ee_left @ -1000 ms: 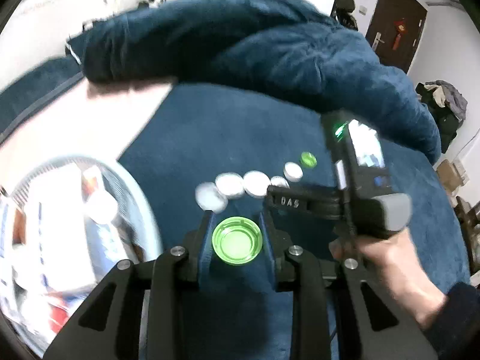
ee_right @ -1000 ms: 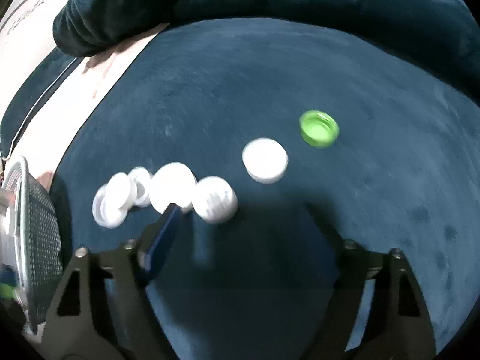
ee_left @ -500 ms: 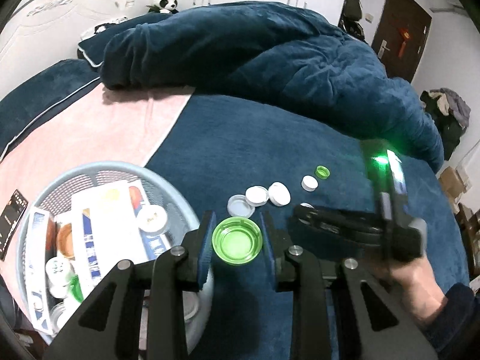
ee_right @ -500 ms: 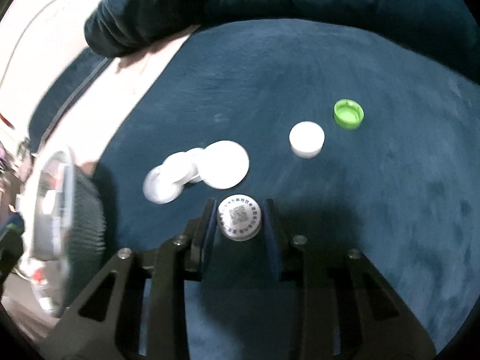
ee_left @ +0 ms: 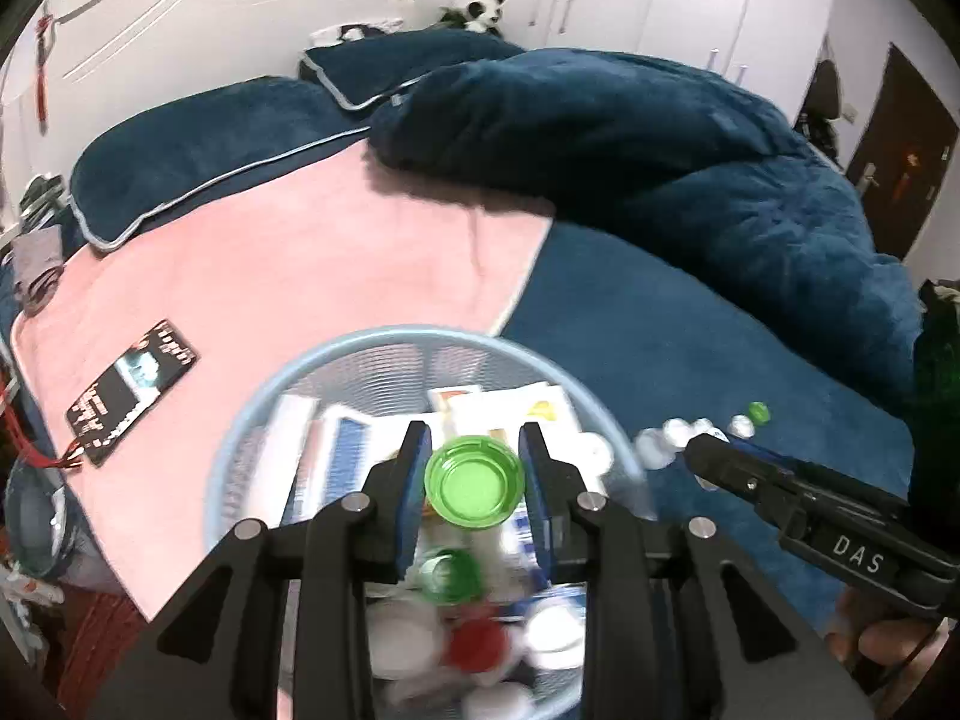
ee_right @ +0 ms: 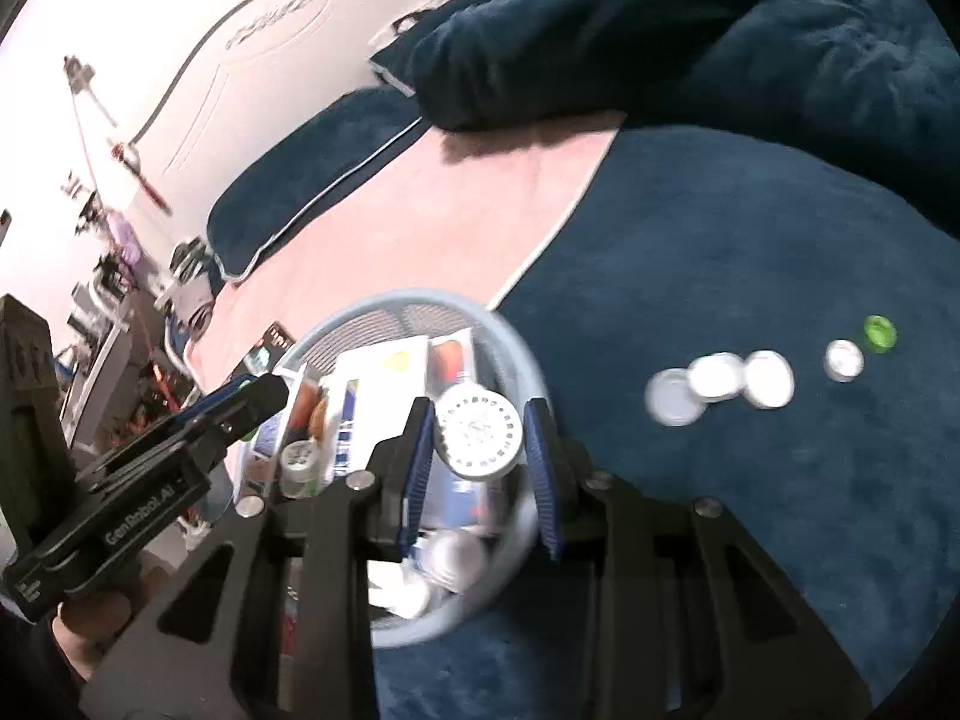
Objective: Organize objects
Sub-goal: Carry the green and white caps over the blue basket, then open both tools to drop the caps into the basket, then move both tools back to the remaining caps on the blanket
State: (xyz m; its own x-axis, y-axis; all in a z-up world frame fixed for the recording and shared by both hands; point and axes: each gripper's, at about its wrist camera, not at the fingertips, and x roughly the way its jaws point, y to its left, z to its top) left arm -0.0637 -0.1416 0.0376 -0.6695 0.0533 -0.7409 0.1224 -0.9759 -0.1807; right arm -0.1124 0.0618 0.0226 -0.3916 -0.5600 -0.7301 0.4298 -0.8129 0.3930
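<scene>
Left wrist view: your left tool [ee_left: 474, 483] grips a green lid [ee_left: 474, 483] between its pads, poised over the blue basket [ee_left: 252, 414] that sits directly beneath and ahead of it on the bed [ee_left: 690, 360]. Inside the basket, below the tool, lie white boxes [ee_left: 336, 450], another green lid [ee_left: 447, 576], a red cap [ee_left: 477, 645] and several white caps, all blurred. To the tool's right your right tool [ee_left: 699, 450] reaches in, and past its tip a short row of white caps [ee_left: 678, 432] and one small green cap [ee_left: 758, 412] rest on the blue blanket. Left of the basket, a black card [ee_left: 129, 393] lies on the pink sheet [ee_left: 300, 252].

Right wrist view: your right tool [ee_right: 477, 435] is clamped on a white cap [ee_right: 477, 435], printed face toward the camera, held above the basket's [ee_right: 516, 360] right half. Beneath and ahead of it the basket holds boxes [ee_right: 384, 378], a small jar [ee_right: 299, 459] and white caps low in the frame; the rest is too smeared to name. Your left tool [ee_right: 264, 396] enters from the left, over the basket's near-left side. Off to the tool's right, well clear of the basket, three white caps [ee_right: 720, 384] huddle together, with a fourth white cap [ee_right: 844, 360] and the green cap [ee_right: 879, 333] just beyond.

By the look of it, sorting is well advanced: the basket is already crowded, two lids hang ready to drop, and five caps on the blanket remain to be gathered.
</scene>
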